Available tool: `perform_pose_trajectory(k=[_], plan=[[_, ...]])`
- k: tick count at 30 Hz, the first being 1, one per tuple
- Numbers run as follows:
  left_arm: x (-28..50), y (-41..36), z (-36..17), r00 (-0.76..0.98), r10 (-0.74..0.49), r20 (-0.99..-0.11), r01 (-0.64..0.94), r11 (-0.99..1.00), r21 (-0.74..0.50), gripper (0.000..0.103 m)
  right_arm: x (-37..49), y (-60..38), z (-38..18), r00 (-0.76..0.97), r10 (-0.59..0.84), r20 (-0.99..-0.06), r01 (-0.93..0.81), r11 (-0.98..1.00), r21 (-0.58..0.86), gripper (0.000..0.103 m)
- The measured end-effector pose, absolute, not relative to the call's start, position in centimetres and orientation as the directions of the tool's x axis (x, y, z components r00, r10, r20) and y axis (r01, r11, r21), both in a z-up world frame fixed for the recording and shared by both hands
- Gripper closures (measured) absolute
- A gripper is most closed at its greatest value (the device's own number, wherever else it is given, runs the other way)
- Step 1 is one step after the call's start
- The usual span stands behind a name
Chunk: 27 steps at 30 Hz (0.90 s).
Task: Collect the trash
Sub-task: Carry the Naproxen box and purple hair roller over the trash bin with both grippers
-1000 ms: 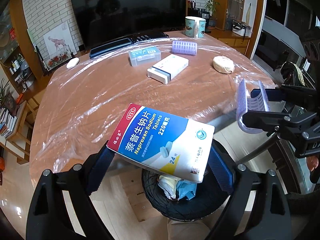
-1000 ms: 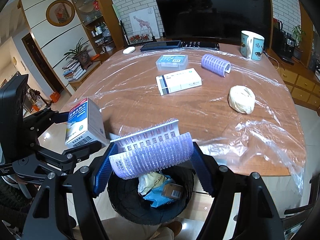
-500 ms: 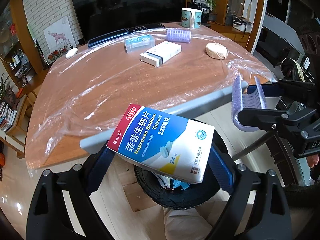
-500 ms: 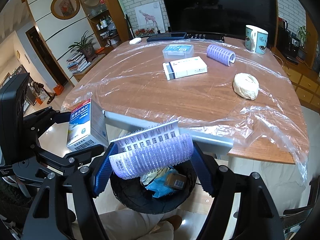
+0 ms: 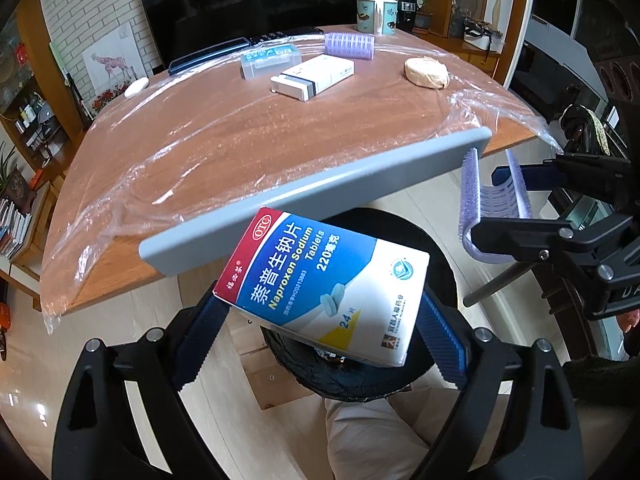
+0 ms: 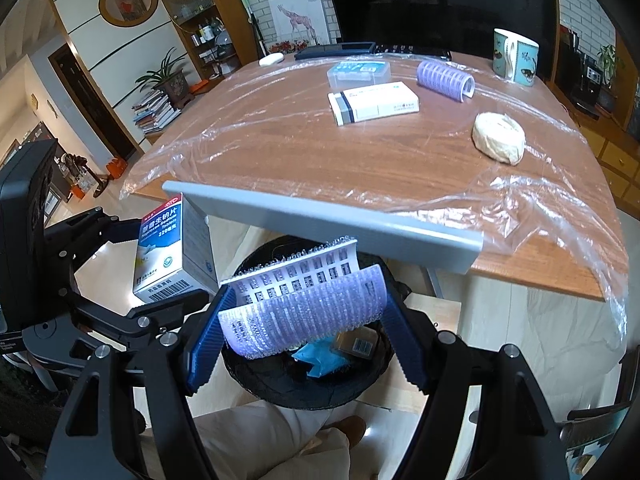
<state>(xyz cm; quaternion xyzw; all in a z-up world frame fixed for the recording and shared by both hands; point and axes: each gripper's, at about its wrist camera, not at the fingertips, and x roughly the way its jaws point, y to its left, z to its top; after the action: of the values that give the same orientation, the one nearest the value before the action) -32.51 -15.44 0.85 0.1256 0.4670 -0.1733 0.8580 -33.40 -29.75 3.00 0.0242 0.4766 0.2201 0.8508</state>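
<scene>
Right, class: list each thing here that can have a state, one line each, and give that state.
Naproxen box: closed, gripped by left gripper
Purple hair roller: flattened, gripped by right gripper
Black bin: open, holding trash
White medicine box: closed, lying flat
Mug: upright

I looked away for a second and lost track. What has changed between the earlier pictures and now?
Both grippers have come down past the table edge toward the black round bin. The left gripper keeps its grip on the blue-and-white Naproxen tablet box; the right gripper still clamps the curled purple blister sheet. Nothing was released. The white box, purple roll, beige lump and mug stayed put.
</scene>
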Motion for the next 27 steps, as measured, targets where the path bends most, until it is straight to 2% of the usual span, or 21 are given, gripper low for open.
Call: perform_pose_trajectory(k=[27], plan=[[-31.6, -15.4, -3.5, 0.432, -0.131, -0.892, 0.409, 0.91, 0.064, 0.011, -31.9, -28.8, -1.6, 0.375, 0.346, -0.86, -0.335, 0.916, 0.222, 0.031]])
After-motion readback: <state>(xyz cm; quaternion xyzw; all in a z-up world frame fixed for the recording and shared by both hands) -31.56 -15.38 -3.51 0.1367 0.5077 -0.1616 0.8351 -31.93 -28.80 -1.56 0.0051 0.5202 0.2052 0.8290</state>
